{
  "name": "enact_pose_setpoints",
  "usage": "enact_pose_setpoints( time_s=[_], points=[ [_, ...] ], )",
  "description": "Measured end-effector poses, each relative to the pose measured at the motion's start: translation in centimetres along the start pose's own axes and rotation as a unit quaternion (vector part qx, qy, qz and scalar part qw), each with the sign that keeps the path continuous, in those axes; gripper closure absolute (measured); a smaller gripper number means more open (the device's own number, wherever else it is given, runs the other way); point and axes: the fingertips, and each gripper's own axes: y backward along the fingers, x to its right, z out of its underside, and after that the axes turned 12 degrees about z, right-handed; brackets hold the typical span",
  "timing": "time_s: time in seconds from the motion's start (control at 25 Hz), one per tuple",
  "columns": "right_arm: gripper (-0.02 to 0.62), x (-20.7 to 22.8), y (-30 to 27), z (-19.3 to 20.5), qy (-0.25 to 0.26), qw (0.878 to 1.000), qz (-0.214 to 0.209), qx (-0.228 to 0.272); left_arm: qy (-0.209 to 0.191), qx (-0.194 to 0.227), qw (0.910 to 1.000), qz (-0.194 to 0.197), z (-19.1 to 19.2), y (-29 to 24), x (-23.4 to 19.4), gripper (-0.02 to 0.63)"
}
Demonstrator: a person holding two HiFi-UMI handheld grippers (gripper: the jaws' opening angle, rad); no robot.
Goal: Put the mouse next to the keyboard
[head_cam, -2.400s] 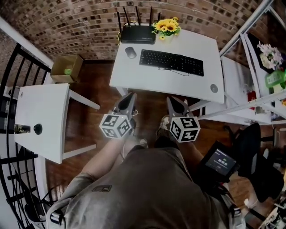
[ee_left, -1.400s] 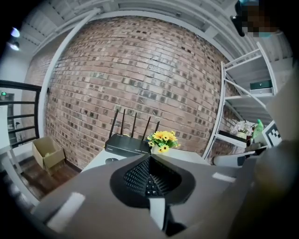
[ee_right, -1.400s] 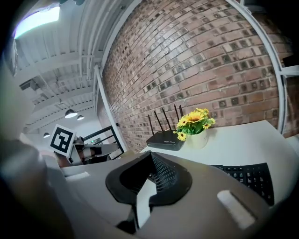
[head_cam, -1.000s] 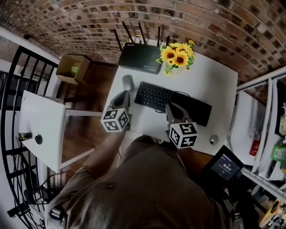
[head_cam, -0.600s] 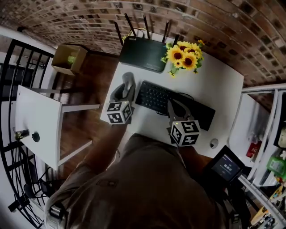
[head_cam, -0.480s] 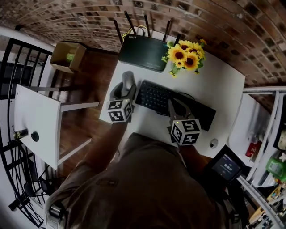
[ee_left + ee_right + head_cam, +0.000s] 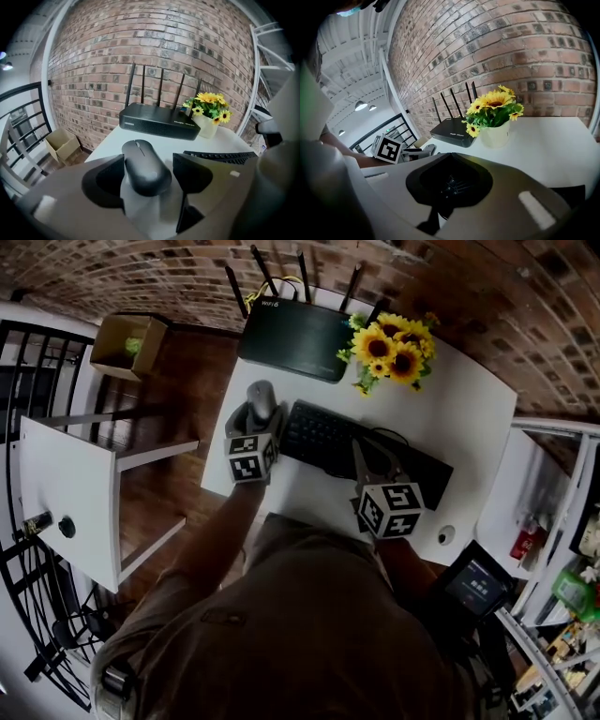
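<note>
A dark grey mouse (image 7: 261, 401) lies on the white table (image 7: 469, 427), left of the black keyboard (image 7: 366, 451). My left gripper (image 7: 255, 414) is down at the mouse, and its jaws have just been opening. In the left gripper view the mouse (image 7: 143, 166) sits between the spread jaws of the left gripper (image 7: 147, 165), with a gap on the right side; the keyboard (image 7: 220, 157) shows to the right. My right gripper (image 7: 361, 448) hovers over the keyboard's middle, fingers together and holding nothing. The right gripper (image 7: 451, 157) has its jaws meeting in its own view.
A black router (image 7: 291, 329) with antennas stands at the table's back edge. A pot of sunflowers (image 7: 394, 348) is to its right. A small white side table (image 7: 66, 493) and a cardboard box (image 7: 127, 343) are on the floor to the left. Metal shelving is at right.
The left gripper has moved forward and down from short of the mouse to around it, and its jaws have spread. The right gripper has shifted a little over the keyboard.
</note>
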Motion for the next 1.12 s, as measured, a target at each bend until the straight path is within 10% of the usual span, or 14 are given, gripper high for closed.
enact_pose_setpoints(
  time_s=[0.4, 0.76, 1.12],
  points=[
    [0.584, -0.8, -0.6, -0.5, -0.001, 1.0, -0.005, 0.002, -0.038, -0.055, 0.996, 0.06, 0.9, -0.2, 0.0, 0.308],
    [0.583, -2.3, -1.0, -0.6, -0.001, 1.0, -0.011, 0.006, -0.119, -0.117, 0.9753, 0.144, 1.1, 0.3, -0.4, 0.307],
    [0.584, -2.4, -1.2, -0.8, -0.003, 1.0, -0.004, 0.005, -0.075, -0.104, 0.9833, 0.129, 0.1, 0.4, -0.3, 0.296]
  ],
)
